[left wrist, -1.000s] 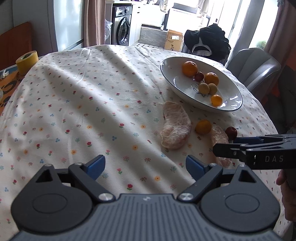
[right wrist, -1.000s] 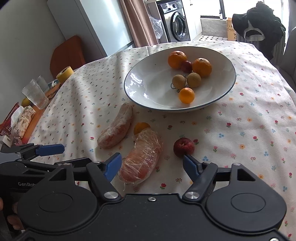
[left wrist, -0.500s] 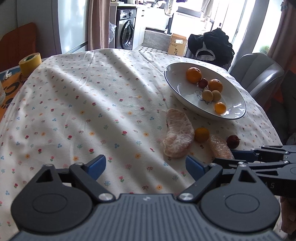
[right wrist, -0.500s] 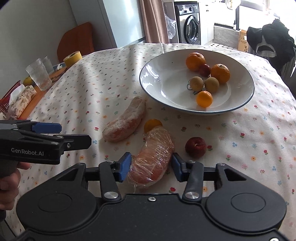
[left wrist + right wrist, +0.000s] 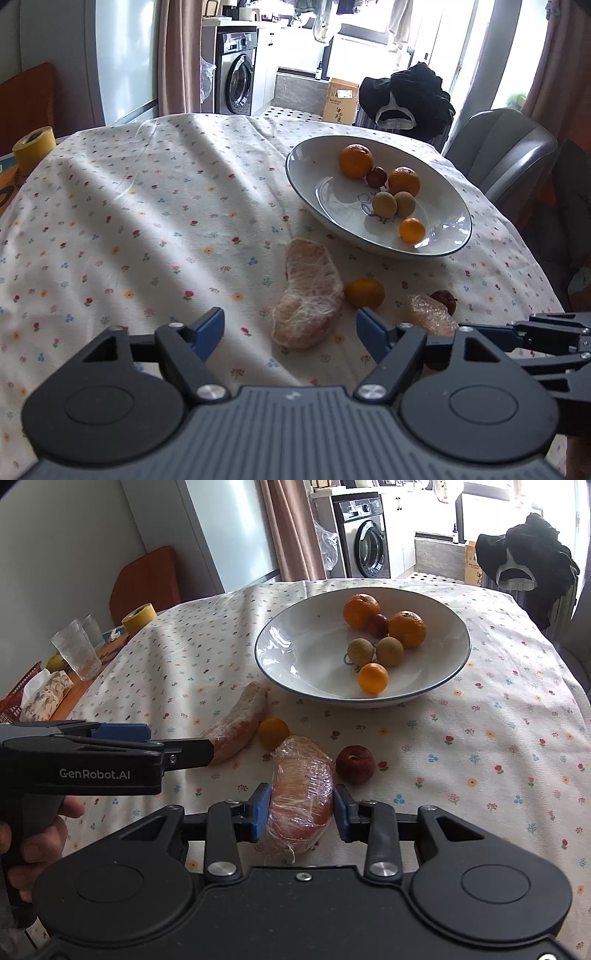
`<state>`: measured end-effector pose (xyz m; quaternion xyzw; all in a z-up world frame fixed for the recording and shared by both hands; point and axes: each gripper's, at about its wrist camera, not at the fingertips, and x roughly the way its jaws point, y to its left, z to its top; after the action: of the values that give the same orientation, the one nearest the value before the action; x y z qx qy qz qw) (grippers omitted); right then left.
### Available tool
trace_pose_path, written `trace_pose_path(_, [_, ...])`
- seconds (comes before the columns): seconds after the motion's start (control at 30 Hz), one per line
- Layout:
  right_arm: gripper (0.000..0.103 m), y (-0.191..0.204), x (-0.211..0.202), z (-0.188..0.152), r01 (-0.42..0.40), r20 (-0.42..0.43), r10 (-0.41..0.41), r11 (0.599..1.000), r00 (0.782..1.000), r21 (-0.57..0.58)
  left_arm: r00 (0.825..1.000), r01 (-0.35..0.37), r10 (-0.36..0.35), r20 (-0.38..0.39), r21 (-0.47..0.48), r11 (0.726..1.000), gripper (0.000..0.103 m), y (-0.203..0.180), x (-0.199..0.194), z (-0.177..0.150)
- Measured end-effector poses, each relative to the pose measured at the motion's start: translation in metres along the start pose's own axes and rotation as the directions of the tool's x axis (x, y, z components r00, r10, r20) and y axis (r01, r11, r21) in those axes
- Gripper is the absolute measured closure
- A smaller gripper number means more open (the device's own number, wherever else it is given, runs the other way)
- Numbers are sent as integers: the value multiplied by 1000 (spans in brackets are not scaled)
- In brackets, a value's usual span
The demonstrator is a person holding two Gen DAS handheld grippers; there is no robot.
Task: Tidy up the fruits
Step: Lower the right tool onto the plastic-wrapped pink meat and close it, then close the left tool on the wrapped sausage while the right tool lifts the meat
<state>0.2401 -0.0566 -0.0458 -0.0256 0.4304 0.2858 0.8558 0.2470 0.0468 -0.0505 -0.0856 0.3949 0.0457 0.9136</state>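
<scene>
My right gripper [image 5: 301, 814] is shut on a plastic-wrapped pomelo wedge [image 5: 301, 794], its blue pads pressing both sides; the wedge also shows in the left wrist view [image 5: 430, 314]. A second wrapped pomelo wedge [image 5: 308, 295] [image 5: 238, 731] lies on the cloth just ahead of my open, empty left gripper [image 5: 291, 330]. A small orange [image 5: 364, 293] [image 5: 273, 733] and a dark red fruit [image 5: 354, 764] [image 5: 443, 299] lie beside the wedges. A white bowl [image 5: 314, 177] [image 5: 295, 646] holds several oranges and small fruits.
The table [image 5: 147, 221] has a floral cloth. A yellow tape roll [image 5: 33, 149] [image 5: 138, 616] sits at its far left edge, with two glasses [image 5: 75, 650] and a tissue pack [image 5: 44, 692] nearby. A grey chair [image 5: 498, 155] stands behind the bowl.
My right gripper moved forward over the wrapped wedge and closed on it. My left gripper came closer to the other wedge and stayed open.
</scene>
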Motion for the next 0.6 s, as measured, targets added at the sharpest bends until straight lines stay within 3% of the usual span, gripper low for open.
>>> trace_pose_path(0.07, [69,-1,-1,0,5,-1,-5,1000,1000,3,1000,4,-4,2,-1,1000,38,-3,6,2])
trace_pose_path(0.6, [68,-10,-2,-4,5,11,-6,1000,1000,26,1000,-4,4,23,28,1000,58,-15,28,2])
